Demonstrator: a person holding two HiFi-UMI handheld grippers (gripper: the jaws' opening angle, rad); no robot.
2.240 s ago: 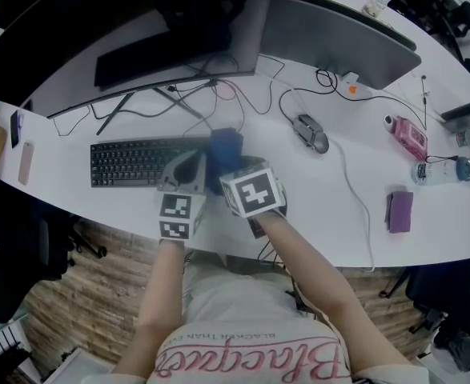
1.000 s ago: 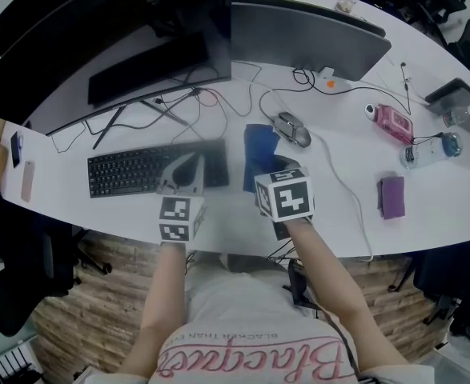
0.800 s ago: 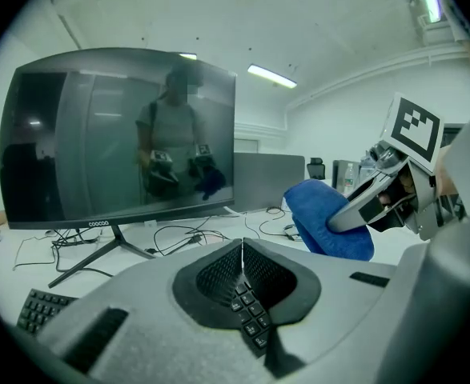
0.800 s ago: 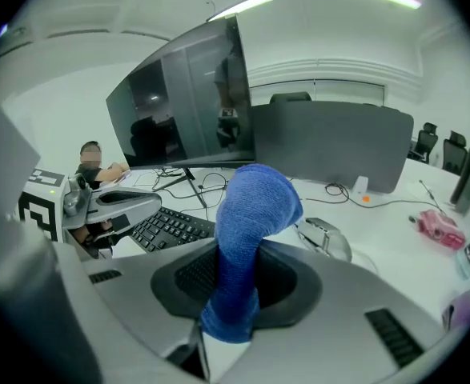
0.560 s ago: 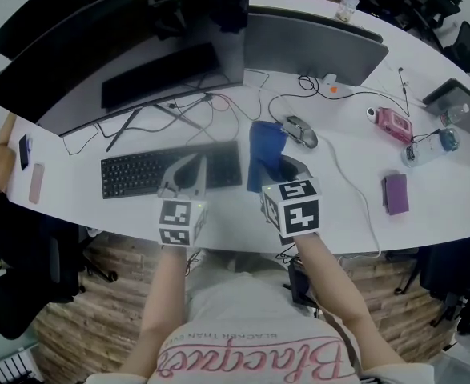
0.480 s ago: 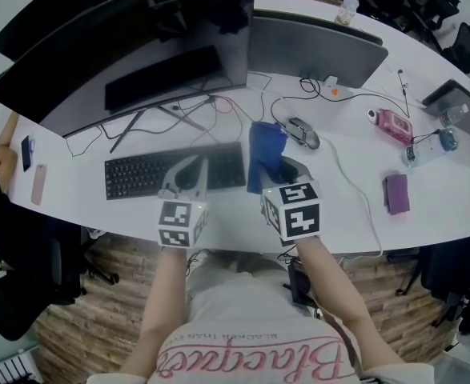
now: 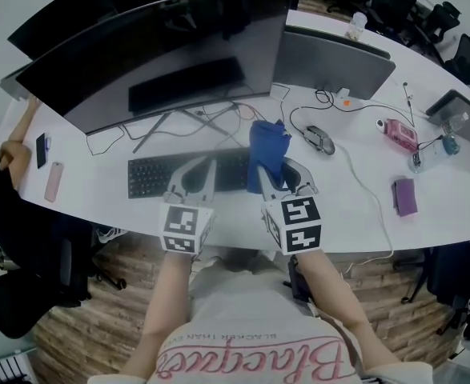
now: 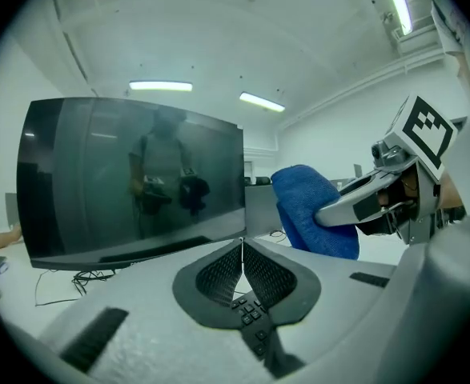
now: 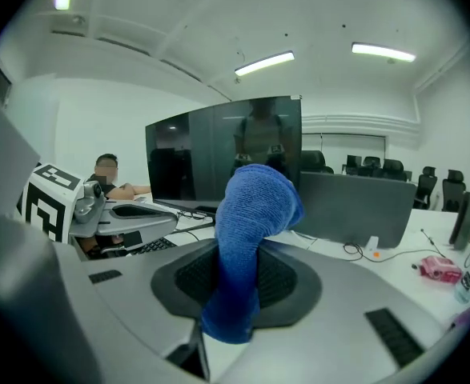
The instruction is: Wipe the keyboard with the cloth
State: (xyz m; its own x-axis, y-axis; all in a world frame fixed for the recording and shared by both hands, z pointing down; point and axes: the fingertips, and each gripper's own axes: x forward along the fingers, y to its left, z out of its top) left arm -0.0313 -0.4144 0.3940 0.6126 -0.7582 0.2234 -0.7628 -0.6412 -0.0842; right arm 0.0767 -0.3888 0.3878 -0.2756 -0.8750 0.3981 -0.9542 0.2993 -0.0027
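The black keyboard point(image 7: 158, 176) lies on the white desk in front of the big monitor, its right part under both grippers. My left gripper point(image 7: 201, 166) hovers over it with its jaws pressed together and nothing between them point(image 8: 242, 250); a few keys point(image 8: 251, 314) show below the pads. My right gripper point(image 7: 276, 166) is shut on the blue cloth point(image 7: 267, 146), which stands up in a fold above the pads and hangs down between them point(image 9: 247, 238). The cloth point(image 8: 311, 210) is held in the air by the keyboard's right end, right of my left gripper.
A wide curved monitor point(image 7: 178, 46) and a grey screen back point(image 7: 335, 58) stand behind the keyboard, with cables between. A mouse point(image 7: 320, 139), a pink item point(image 7: 398, 132), a bottle point(image 7: 435, 146) and a purple pouch point(image 7: 404, 196) lie to the right. A phone point(image 7: 52, 181) and a seated person point(image 7: 10, 166) are at the left.
The right gripper carried the cloth from the keyboard's right end toward the mouse, then back beside the keyboard and higher. The left gripper stayed over the keyboard. The head camera tilted up.
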